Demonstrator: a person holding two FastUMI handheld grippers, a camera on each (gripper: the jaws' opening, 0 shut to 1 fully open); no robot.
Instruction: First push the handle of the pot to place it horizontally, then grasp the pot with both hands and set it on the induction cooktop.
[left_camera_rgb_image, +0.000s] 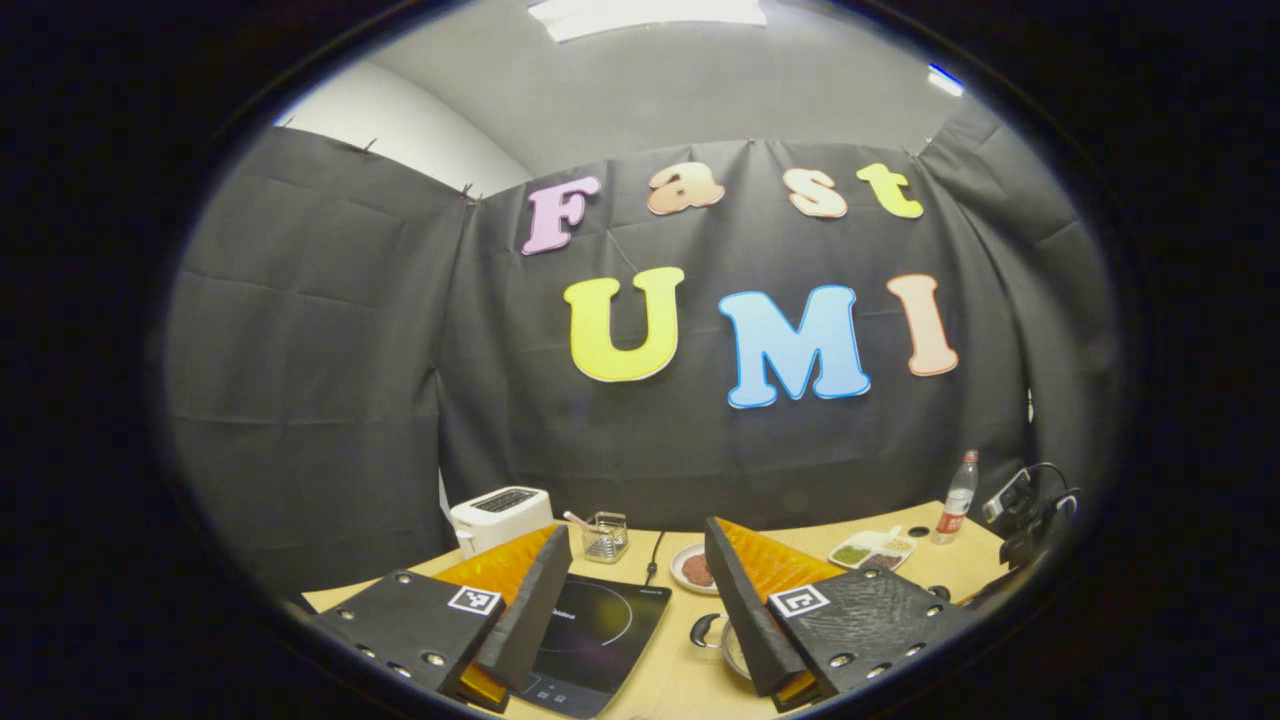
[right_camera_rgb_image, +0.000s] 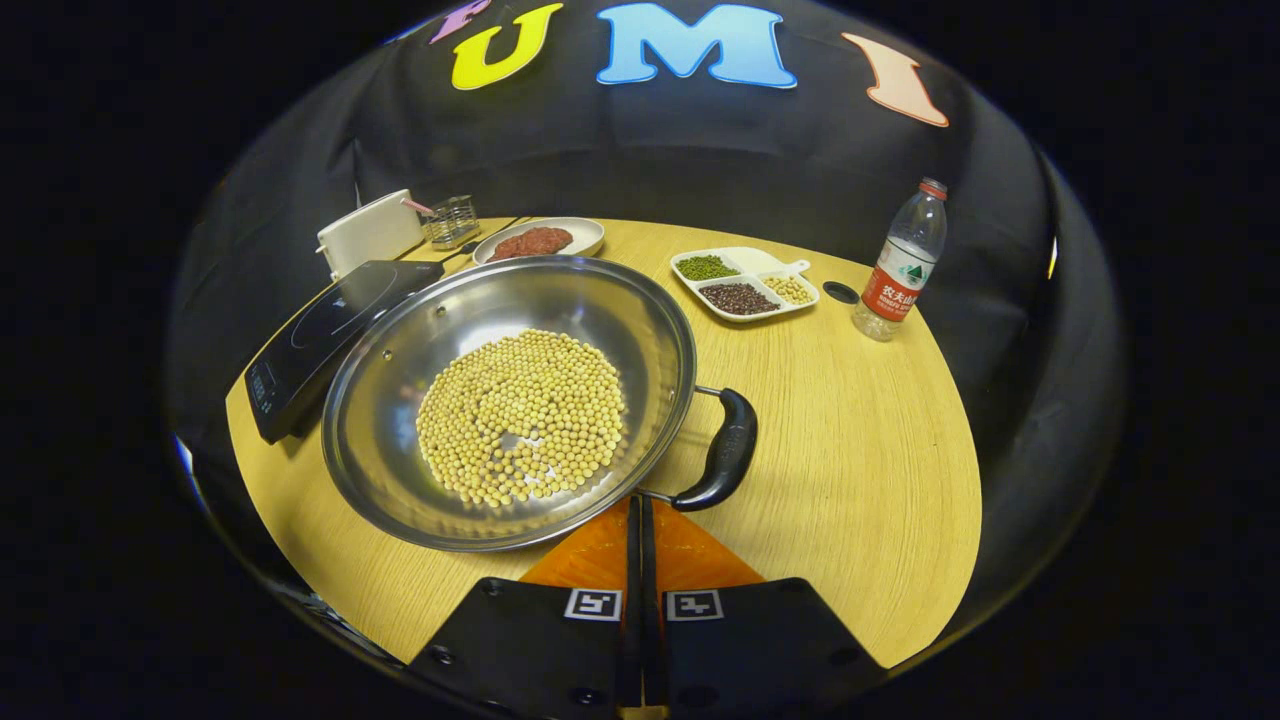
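Note:
A wide steel pot (right_camera_rgb_image: 400, 470) holding soybeans (right_camera_rgb_image: 520, 415) sits on the wooden table, its left rim next to the black induction cooktop (right_camera_rgb_image: 320, 330). Its black handle (right_camera_rgb_image: 725, 450) sticks out on the right side. My right gripper (right_camera_rgb_image: 636, 505) is shut with nothing between the fingers, tips just at the pot's near rim beside the handle's lower end. My left gripper (left_camera_rgb_image: 637, 535) hangs open above the table, with the cooktop (left_camera_rgb_image: 590, 640) below between its fingers. The pot's other handle (left_camera_rgb_image: 703, 630) and a bit of rim show by the right finger.
At the back stand a white toaster (right_camera_rgb_image: 370, 235), a wire basket (right_camera_rgb_image: 452, 222) and a plate of red meat (right_camera_rgb_image: 540, 240). A divided dish of beans (right_camera_rgb_image: 745, 280) and a water bottle (right_camera_rgb_image: 900, 265) are at the back right. Bare table (right_camera_rgb_image: 860, 450) lies right of the pot.

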